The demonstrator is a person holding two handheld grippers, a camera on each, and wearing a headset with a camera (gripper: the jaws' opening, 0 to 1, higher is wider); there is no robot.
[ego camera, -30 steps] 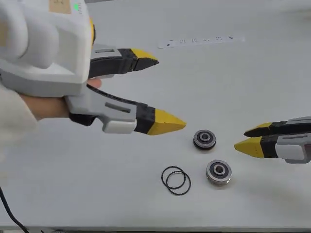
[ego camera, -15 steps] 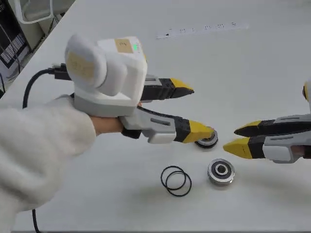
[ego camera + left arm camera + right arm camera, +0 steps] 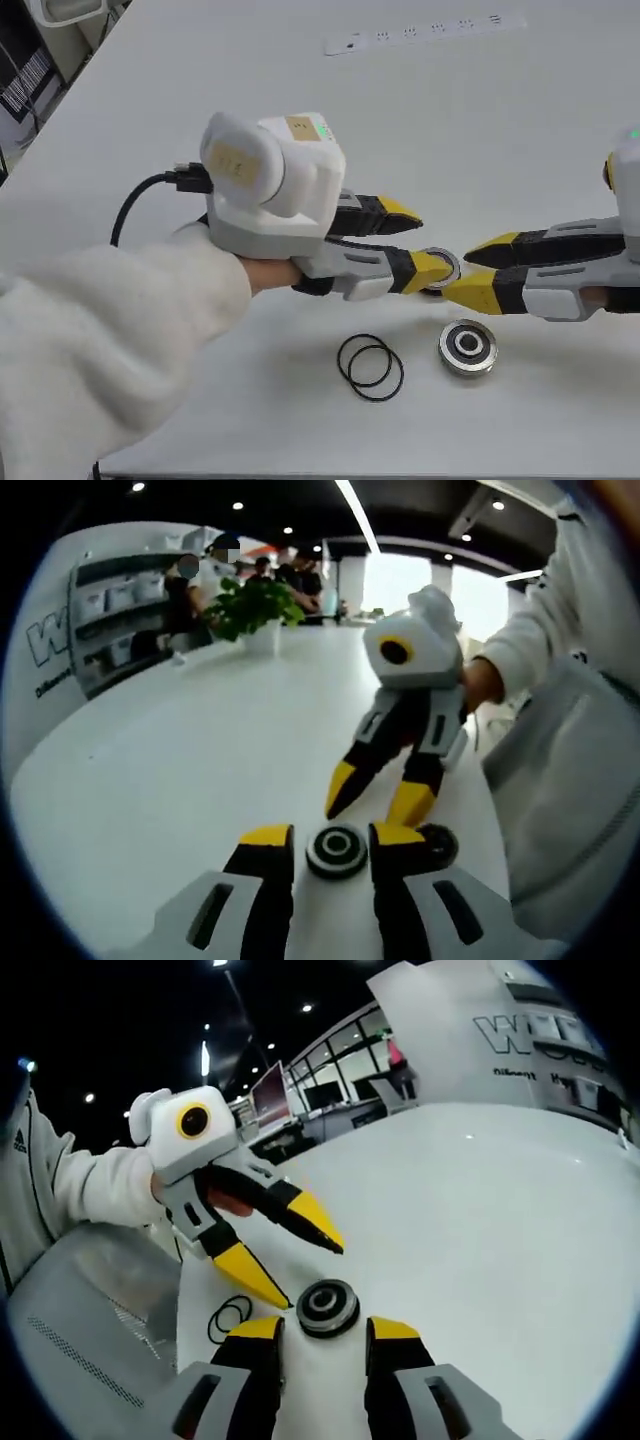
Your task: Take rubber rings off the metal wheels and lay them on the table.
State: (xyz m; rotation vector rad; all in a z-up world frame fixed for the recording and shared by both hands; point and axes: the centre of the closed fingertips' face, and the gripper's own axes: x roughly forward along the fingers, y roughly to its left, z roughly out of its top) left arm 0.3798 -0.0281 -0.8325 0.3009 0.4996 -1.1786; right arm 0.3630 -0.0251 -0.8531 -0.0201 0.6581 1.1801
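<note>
Metal wheel [image 3: 447, 263], dark rubber band apparently on, flat on the desk [image 3: 250, 90] between left claw [image 3: 425, 243] and right claw [image 3: 465, 272], both spread, gripping nothing. Loose rubber rings [image 3: 370, 366] and second wheel [image 3: 467, 347] just beside. Risks skidding or flipping under an off-centre pinch.

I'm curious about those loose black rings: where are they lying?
In the head view, the rings lie on the table near its front edge, just left of the free wheel.
</note>
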